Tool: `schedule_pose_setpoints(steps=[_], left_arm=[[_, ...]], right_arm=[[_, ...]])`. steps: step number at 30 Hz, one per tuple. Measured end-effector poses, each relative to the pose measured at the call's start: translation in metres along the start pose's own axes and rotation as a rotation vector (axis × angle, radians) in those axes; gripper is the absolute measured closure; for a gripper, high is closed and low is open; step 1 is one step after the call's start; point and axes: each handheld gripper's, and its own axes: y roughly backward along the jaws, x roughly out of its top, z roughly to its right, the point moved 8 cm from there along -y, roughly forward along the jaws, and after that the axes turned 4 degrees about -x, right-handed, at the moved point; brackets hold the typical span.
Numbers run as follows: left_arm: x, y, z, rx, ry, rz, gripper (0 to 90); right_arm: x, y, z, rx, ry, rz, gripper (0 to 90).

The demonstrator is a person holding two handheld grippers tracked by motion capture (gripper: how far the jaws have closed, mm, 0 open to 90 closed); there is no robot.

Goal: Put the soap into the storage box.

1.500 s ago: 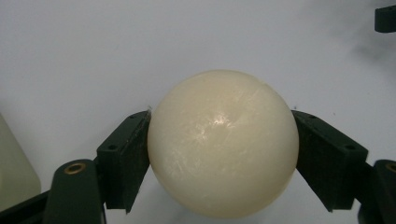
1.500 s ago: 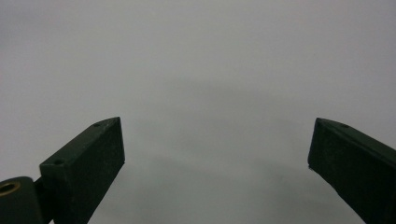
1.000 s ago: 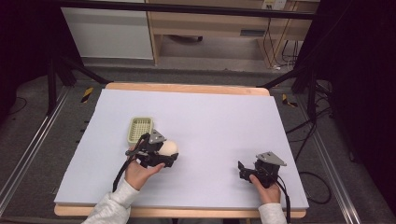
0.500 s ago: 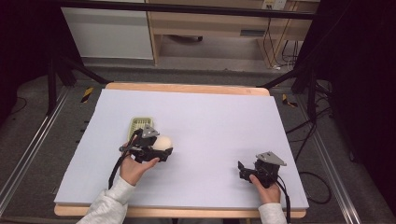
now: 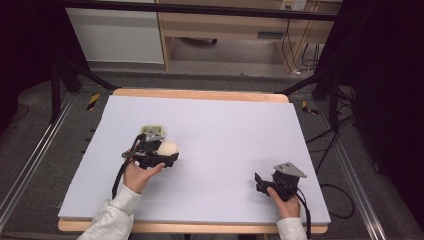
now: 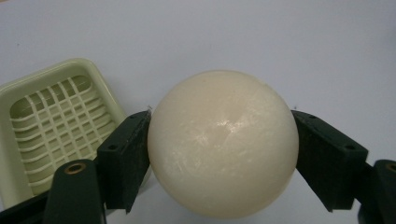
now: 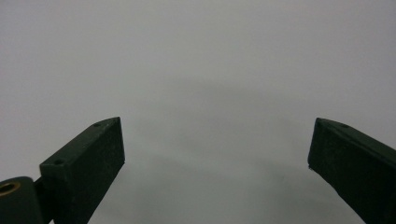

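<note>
On the left half of the table [image 5: 225, 125], the left gripper [image 5: 167, 156] holds a ball [image 6: 223, 142], its two black jaws pressed against opposite sides at the widest part. That grip across the middle looks chosen so the round, smooth surface cannot slip out forward or back. The ball is cream-white, glossy and faintly scuffed, with a soft highlight near its top. Just beside it on the far left lies a tray [image 6: 51, 126], pale green plastic, roughly square with rounded corners, a raised rim and a slotted grid floor. In the high view the tray [image 5: 152, 131] is partly hidden behind the gripper. The ball seems to hang close by the tray rather than over it, and likely belongs there; the grid floor would let it settle without rolling. Whether the ball touches the table cannot be told.

At the near right, the right gripper [image 5: 260, 182] rests low with its jaws wide apart and nothing between them, apparently idle, facing the matte, pale bluish sheet that covers the table.
</note>
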Motion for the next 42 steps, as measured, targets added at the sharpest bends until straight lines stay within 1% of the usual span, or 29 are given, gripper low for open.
schedule_pose_setpoints(steps=[6,11,26,29,39,41,42], left_arm=[[0.001,0.000,-0.007,0.011,0.005,-0.001,23.9],[0.004,0.003,-0.013,0.021,0.016,0.008,24.0],[0.012,0.013,-0.040,0.055,0.070,0.042,23.9],[0.012,0.013,-0.044,0.059,0.077,0.043,23.9],[0.009,0.008,-0.061,0.092,0.101,0.029,23.9],[0.008,0.008,-0.064,0.099,0.100,0.023,24.0],[0.008,0.007,-0.066,0.101,0.108,0.025,23.9]], right_arm=[[0.000,0.000,0.000,-0.001,0.000,0.000,4.2],[0.000,0.000,0.000,0.000,0.000,-0.001,4.2],[0.000,-0.001,0.000,0.001,0.001,-0.005,4.2],[0.000,-0.001,0.000,-0.001,0.004,-0.007,4.2],[0.000,-0.001,0.000,-0.004,0.006,-0.005,4.2],[0.000,-0.001,0.000,-0.003,0.006,-0.006,4.2],[0.000,-0.001,0.000,-0.004,0.008,-0.004,4.2]])
